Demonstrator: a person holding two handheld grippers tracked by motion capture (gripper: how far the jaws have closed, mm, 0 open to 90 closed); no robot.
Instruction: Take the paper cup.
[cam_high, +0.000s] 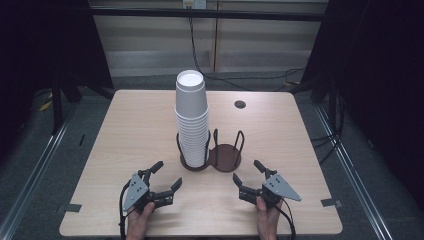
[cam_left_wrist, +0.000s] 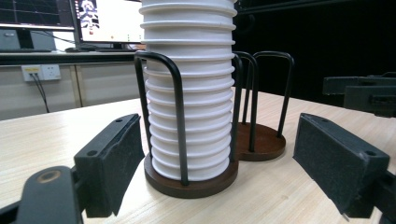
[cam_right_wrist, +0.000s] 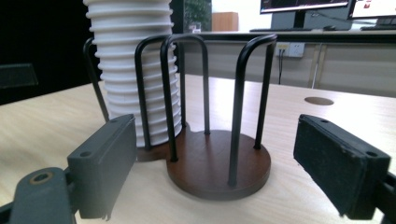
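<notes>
A light wooden desk (cam_high: 130, 130) seen from above, with a person's two hands at its near edge, each holding a pair of black tongs. Near the middle of the desk, slightly toward the near edge, stands a dark wooden cup holder (cam_high: 211, 156) with two round bases side by side, each ringed by black wire hoops. The left base holds a tall stack of white foam cups (cam_high: 191, 117), upside down, rising well above the hoops. The right base (cam_high: 226, 156) is bare.

The left tongs (cam_high: 167, 176) rest near the near-left part of the desk, jaws spread wide with nothing between them, aimed at the cup stack. The right tongs (cam_high: 247, 174) sit near the near-right part, jaws likewise spread and holding nothing, aimed at the bare base. Both are close to the holder but apart from it.

A small round dark cap (cam_high: 240, 104) sits in the desktop toward the far right corner.
</notes>
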